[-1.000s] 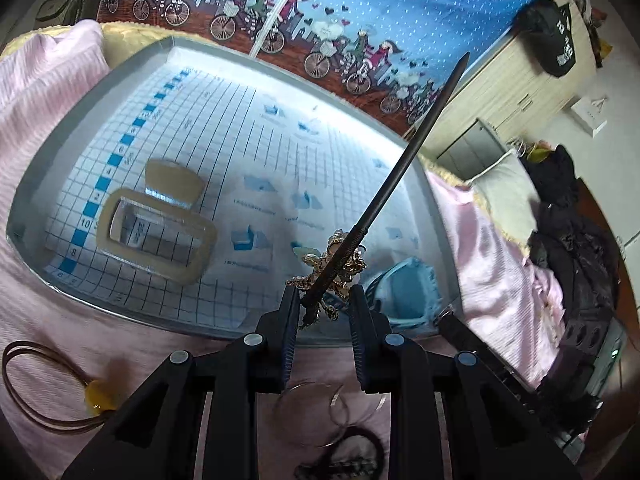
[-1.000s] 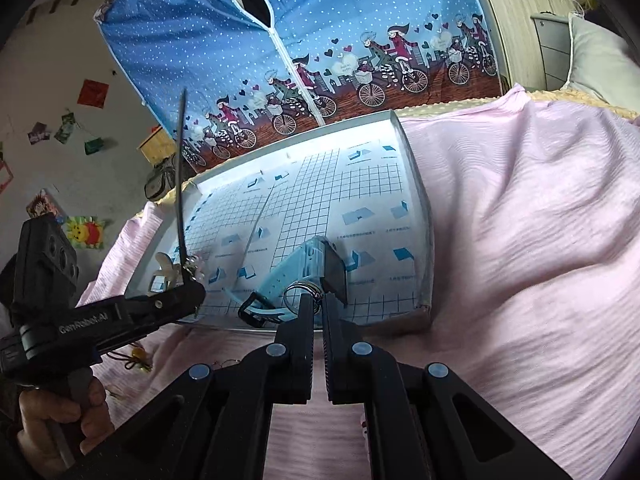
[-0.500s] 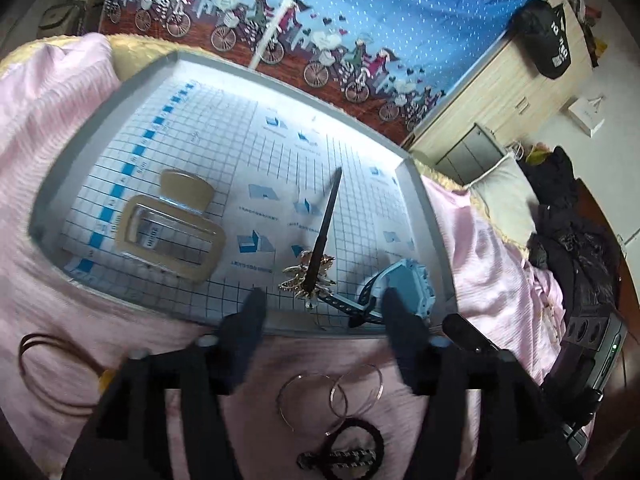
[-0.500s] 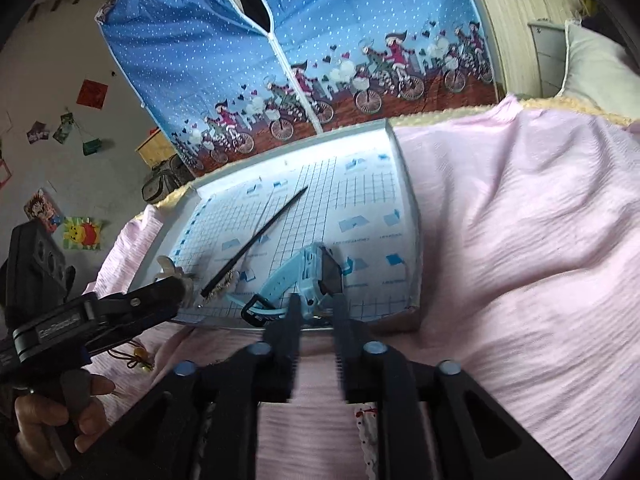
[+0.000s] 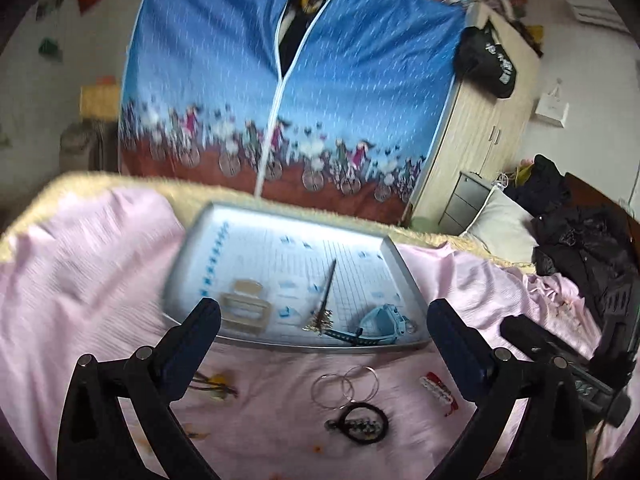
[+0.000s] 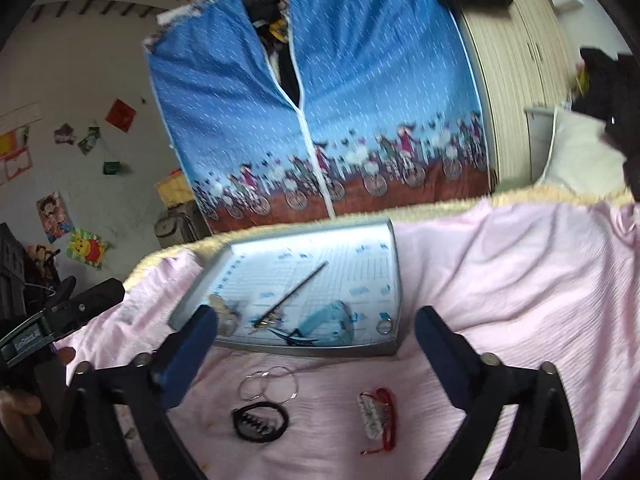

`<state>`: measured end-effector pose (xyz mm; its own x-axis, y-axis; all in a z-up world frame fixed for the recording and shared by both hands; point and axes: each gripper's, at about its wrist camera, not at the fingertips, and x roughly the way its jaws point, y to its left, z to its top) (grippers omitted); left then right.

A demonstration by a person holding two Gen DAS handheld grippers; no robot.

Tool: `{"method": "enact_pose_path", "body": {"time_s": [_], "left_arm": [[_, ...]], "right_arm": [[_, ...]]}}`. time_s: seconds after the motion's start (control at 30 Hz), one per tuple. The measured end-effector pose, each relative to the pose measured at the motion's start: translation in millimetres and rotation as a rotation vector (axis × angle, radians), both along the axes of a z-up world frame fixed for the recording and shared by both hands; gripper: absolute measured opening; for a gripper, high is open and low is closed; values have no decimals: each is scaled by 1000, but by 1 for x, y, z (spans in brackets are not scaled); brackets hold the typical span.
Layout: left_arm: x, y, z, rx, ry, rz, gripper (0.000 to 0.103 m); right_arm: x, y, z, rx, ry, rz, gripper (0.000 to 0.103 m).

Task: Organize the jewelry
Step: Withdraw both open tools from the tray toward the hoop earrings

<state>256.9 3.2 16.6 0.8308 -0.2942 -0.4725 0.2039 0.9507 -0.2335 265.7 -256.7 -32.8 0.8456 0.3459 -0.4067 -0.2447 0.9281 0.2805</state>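
Holding both the left gripper (image 5: 323,330) and right gripper (image 6: 316,332) spread wide and empty, we judged the hoop earrings (image 6: 269,385) on the pink sheet (image 6: 500,280), just before the tray (image 6: 394,280), needed a low, level pinch.

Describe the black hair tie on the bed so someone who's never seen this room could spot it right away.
Start at the grey grid-printed tray on the pink bedsheet. On the sheet in front of it lie two thin silver hoop rings; the black round hair tie sits just below them, the only dark, thick loop there.
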Motion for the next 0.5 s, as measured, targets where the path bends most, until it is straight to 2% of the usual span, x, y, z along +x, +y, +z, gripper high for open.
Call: {"method": "enact_pose_path", "body": {"time_s": [0.17, 0.27, 0.4, 0.5], "left_arm": [[-47, 12, 9, 19, -71, 30, 101], [-75, 14, 9, 70, -89, 48, 101], [-107, 19, 5, 134, -81, 82, 101], [-125, 21, 0, 142, -53, 107, 101]], "right_arm": [[-38, 14, 11, -76, -72, 27, 103], [-63, 24, 15, -104, -107, 45, 103], [-93, 31, 11, -122, -109, 64, 103], [-111, 34, 5, -138, -89, 79, 103]]}}
